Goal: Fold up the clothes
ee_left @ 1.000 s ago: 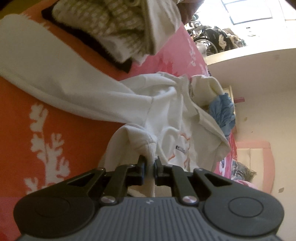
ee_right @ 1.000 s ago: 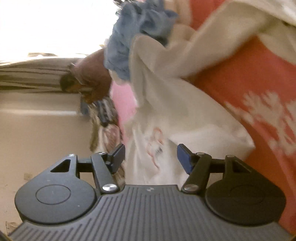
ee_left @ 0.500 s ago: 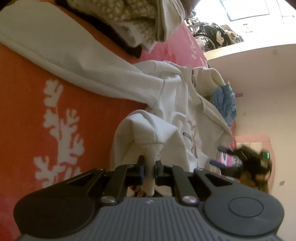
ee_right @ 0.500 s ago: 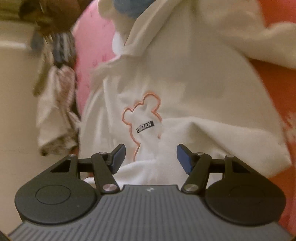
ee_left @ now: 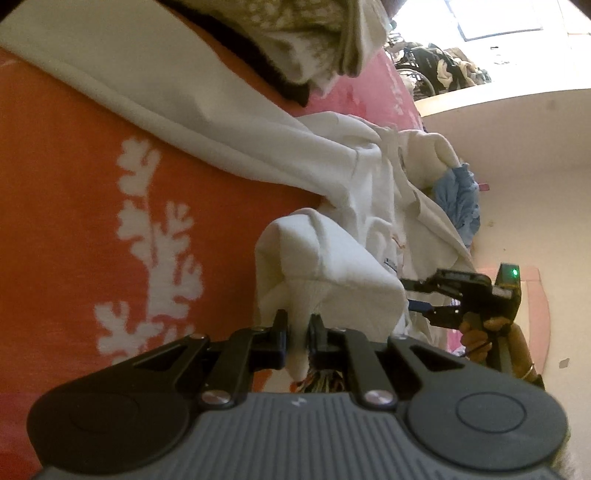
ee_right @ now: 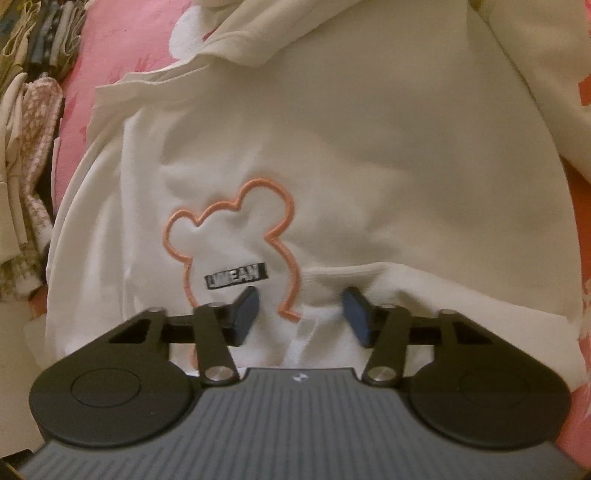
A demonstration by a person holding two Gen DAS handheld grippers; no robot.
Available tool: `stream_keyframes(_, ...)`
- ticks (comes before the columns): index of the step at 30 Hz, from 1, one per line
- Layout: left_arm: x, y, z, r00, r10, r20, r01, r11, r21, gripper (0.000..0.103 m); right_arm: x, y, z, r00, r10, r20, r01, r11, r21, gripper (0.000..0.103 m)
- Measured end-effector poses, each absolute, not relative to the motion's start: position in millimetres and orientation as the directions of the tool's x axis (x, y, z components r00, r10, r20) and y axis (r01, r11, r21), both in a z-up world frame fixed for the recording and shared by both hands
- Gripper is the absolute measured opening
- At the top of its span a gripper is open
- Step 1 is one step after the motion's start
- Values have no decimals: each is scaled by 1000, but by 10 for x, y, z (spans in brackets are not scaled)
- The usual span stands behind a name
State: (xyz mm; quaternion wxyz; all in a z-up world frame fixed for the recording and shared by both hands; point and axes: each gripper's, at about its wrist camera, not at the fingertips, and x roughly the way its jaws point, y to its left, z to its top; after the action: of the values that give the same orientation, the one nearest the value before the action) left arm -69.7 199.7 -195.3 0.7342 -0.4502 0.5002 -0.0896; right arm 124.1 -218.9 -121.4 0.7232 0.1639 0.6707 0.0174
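Observation:
A white sweatshirt (ee_right: 369, 166) with an orange bear outline (ee_right: 236, 236) and a small black label lies crumpled on an orange and pink bedspread (ee_left: 74, 229). My left gripper (ee_left: 298, 328) is shut on a ribbed edge of the sweatshirt (ee_left: 325, 266) and holds it lifted. My right gripper (ee_right: 299, 306) is open, low over the sweatshirt's front, its jaws on either side of a ribbed fold. The right gripper also shows in the left wrist view (ee_left: 417, 295), open at the sweatshirt's far edge.
A pile of knitted clothes (ee_left: 295, 33) lies at the top of the bed. A blue garment (ee_left: 458, 199) lies beyond the sweatshirt. More clothes hang at the bed's left side (ee_right: 26, 110). A cream wall (ee_left: 535, 166) stands behind.
My right gripper has moved down close over the sweatshirt's bear print, still open. My left gripper has kept its hold and drawn the ribbed edge further along the bed.

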Motion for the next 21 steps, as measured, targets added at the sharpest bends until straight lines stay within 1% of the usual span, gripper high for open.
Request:
stream_keyframes(1, -700, 2009, -1968, 483, -580, -655, -321, 579, -749, 11, 1220, -2241, -1220, 105, 252, -962, 197, 943, 269, 33)
stream_keyframes(2, -702, 2021, -1983, 483, -578, -658, -324, 580, -748, 12, 1200, -2296, -1233, 108, 258, -960, 198, 941, 276, 23)
stream_keyframes(3, -700, 2026, -2002, 481, -572, -664, -330, 584, -742, 13, 1179, -2347, -1251, 111, 266, -958, 195, 939, 283, 18)
stream_keyframes(4, -698, 2032, -2021, 478, -567, -671, -337, 588, -736, 13, 1156, -2392, -1263, 117, 279, -953, 193, 935, 297, 17)
stream_keyframes(6, -694, 2036, -2053, 471, -550, -689, -353, 599, -719, 13, 1100, -2447, -1251, 139, 291, -947, 185, 931, 313, 11)
stream_keyframes(8, -704, 2052, -2079, 470, -535, -702, -373, 601, -707, 14, 1030, -2500, -1205, 173, 304, -937, 175, 927, 332, 8)
stream_keyframes(11, -755, 2081, -2052, 488, -526, -697, -376, 594, -711, 13, 851, -2748, -1057, 273, 359, -892, 184, 891, 415, 4)
stream_keyframes(14, -841, 2090, -1978, 494, -531, -688, -370, 588, -719, 11, 553, -3108, -828, 388, 461, -798, 199, 804, 561, 3)
stream_keyframes(18, -1043, 2069, -1754, 482, -589, -649, -332, 563, -757, 8, -120, -3598, -430, 529, 596, -604, 157, 631, 760, 3)
stream_keyframes(21, -1244, 2046, -1469, 475, -619, -625, -270, 574, -773, 6, -784, -3939, -157, 627, 613, -480, 121, 533, 838, 3)
